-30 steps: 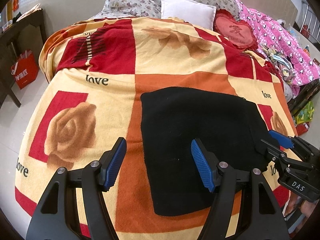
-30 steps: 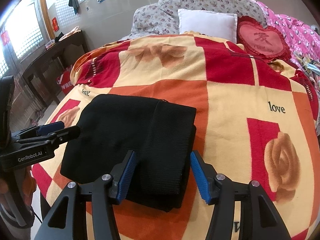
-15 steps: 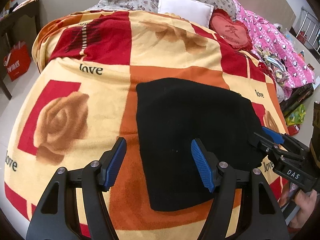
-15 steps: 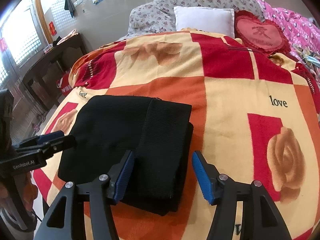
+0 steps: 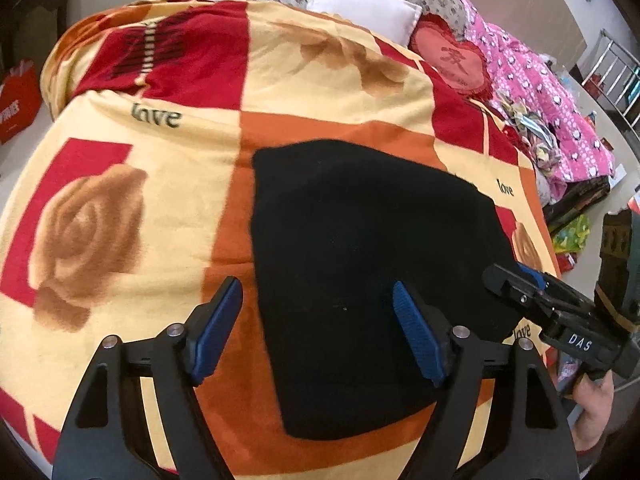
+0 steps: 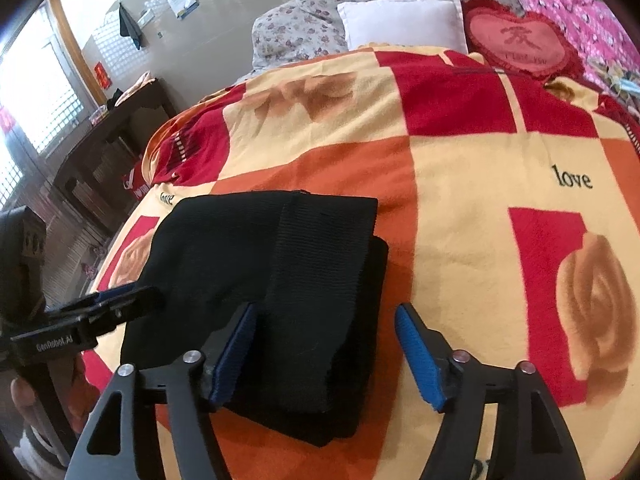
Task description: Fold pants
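Note:
Black pants (image 5: 360,248) lie folded into a thick rectangle (image 6: 280,272) on a rose-patterned blanket (image 5: 120,184). My left gripper (image 5: 318,332) hovers over the fold's near left edge, its jaws opening, one blue pad (image 5: 418,340) over the cloth and the other over blanket; nothing is pinched. My right gripper (image 6: 326,354) hangs above the ribbed end of the fold (image 6: 320,280), jaws opening wider, pads apart from the fabric. In each wrist view the other gripper shows at the side (image 5: 532,284) (image 6: 116,300).
A white pillow (image 6: 404,20), a red heart cushion (image 6: 520,46) and a pink quilt (image 5: 540,92) lie at the bed's head and right side. A dark wooden table (image 6: 108,140) and a red bag (image 5: 18,108) stand left of the bed. The blanket (image 6: 520,152) spreads right of the pants.
Both grippers' jaws have spread wider. The left view tipped down toward the fold, and the right gripper dropped slightly closer to the ribbed end. The pants lie unmoved.

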`<action>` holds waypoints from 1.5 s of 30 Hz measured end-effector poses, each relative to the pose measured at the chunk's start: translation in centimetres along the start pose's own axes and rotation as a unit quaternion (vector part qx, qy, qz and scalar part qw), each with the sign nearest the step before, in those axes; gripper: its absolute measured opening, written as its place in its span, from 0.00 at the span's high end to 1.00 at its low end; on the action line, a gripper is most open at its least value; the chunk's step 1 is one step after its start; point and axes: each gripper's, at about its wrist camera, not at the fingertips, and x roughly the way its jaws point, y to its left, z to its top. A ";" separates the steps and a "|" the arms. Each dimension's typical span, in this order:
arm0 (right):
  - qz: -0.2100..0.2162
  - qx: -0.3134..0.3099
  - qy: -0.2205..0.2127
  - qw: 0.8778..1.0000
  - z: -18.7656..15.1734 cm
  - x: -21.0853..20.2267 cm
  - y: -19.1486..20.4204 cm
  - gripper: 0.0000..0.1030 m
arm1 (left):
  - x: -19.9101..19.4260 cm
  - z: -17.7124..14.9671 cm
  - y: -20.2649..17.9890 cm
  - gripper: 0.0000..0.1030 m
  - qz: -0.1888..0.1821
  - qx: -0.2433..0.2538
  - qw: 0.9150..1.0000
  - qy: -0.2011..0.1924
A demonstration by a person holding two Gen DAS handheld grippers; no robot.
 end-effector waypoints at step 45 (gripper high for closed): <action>-0.025 -0.061 -0.087 0.994 6.4 -0.8 1.4 0.42 | 3.1 7.1 -1.1 0.31 0.059 0.041 0.997 -0.037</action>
